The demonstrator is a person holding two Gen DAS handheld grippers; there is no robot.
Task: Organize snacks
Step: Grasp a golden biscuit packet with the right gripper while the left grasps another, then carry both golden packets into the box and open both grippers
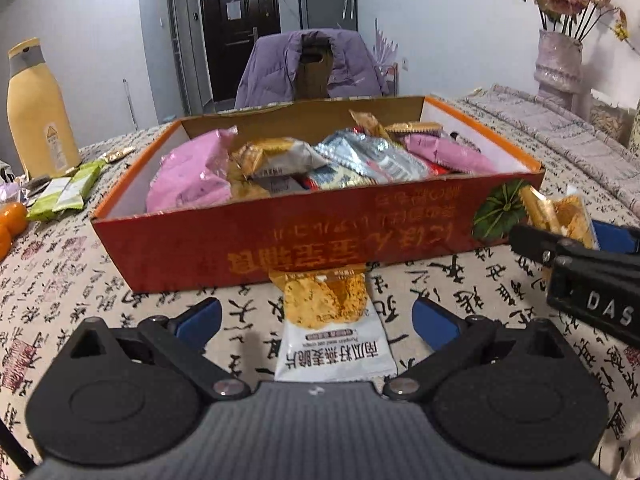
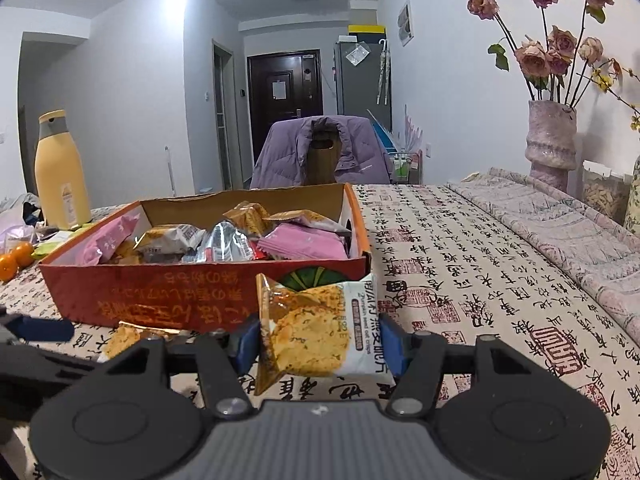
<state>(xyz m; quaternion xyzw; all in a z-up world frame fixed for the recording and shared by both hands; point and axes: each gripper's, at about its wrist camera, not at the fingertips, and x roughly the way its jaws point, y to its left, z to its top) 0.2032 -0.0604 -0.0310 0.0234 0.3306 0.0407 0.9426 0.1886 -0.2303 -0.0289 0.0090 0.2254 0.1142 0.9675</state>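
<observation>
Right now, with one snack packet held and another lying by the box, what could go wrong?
The right gripper pinches its oat crisp packet by the sides below the red box's rim; carried forward without lifting, it could catch the front wall. The packet on the table has its top edge against that wall, so the open left gripper might bump the box while closing. The box already looks heaped, so added packets could slide out.

left wrist: low over the calligraphy-print tablecloth, facing 12 o'clock at the near wall of the red cardboard snack box, close | right wrist: same heading, slightly farther back, box at 10 o'clock | shared: box, purple jacket-draped chair, dark door
</observation>
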